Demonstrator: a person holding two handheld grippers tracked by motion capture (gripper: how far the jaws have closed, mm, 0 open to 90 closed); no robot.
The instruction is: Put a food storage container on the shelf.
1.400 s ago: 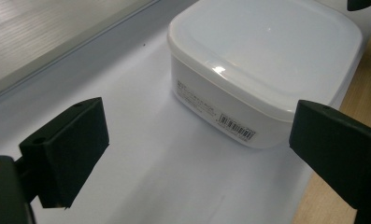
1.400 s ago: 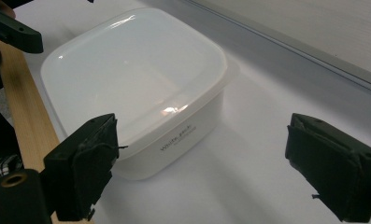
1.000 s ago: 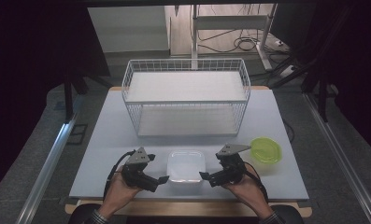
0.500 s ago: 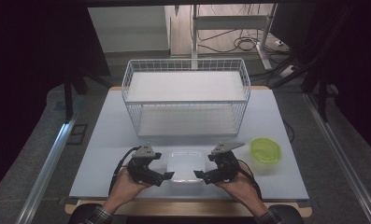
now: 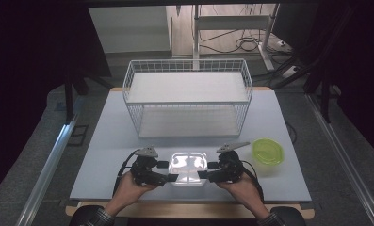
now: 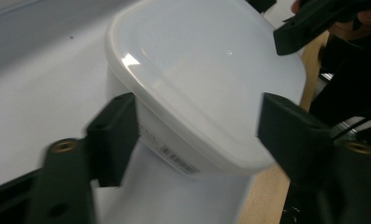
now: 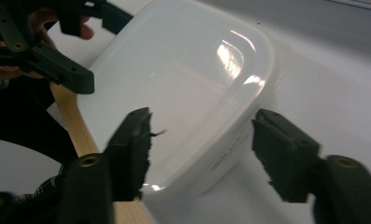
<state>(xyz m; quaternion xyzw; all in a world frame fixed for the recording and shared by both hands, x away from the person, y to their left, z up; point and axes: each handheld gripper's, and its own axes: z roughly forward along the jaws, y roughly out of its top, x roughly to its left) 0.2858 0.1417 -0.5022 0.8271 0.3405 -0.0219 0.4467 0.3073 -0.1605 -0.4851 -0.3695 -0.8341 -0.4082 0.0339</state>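
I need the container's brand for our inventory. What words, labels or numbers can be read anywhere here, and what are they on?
Nothing here can be read.
Small sticker with dark print on the side wall of the white lidded container, seen in the left gripper view: too blurred to read.
Faint embossed or printed lettering on the container's side in the right gripper view: too blurred to read.
Green lidded bowl, wire basket: no text visible.

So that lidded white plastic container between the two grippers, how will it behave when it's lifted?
The white plastic container looks translucent and thin-walled, so it is probably light and may flex under a squeeze. Its lid is glossy with glare, so likely slippery. The low, flat shape should resist tipping.
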